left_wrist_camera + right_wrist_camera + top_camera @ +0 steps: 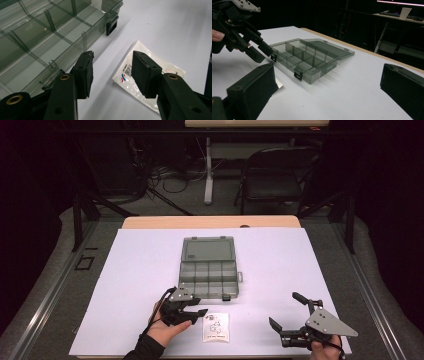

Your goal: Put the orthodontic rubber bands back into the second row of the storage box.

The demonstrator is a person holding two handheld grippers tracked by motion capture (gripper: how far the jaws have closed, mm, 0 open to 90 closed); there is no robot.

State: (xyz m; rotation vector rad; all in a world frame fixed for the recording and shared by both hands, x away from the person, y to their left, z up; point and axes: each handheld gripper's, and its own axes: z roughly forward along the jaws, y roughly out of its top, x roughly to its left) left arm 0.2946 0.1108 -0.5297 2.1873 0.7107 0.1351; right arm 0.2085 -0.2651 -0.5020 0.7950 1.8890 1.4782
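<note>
While your left gripper (196,314) hangs low over the white sheet (300,260), its jaws stand apart w/ nothing between them. Just past the tips, slightly toward the right jaw, lies a small plastic packet (140,82) flat on the sheet; in the left gripper view its near corner shows in the gap between the pads (85,72), but the pads look clear of it, not touching. The print on the packet is too small to read: a red-and-blue mark and some text, that's all I can tell.

On the left jaw's side, just beside it, sits the clear grey organizer box (209,279), lid (208,248) swung fully back and lying flat beyond the tray. The compartments look empty, approx. 2 rows w/ dividers. A black latch (111,25) on the front wall sits ahead of your left jaw; a second one (298,74) shows in the right gripper view.

Your right gripper (287,312) is held well apart from the box and packet, near your edge of the table, jaws spread wide, nothing in them. From its camera, the box lies ahead between the two jaws, and your left hand (218,35) w/ its gripper sits up at the far left.
</note>
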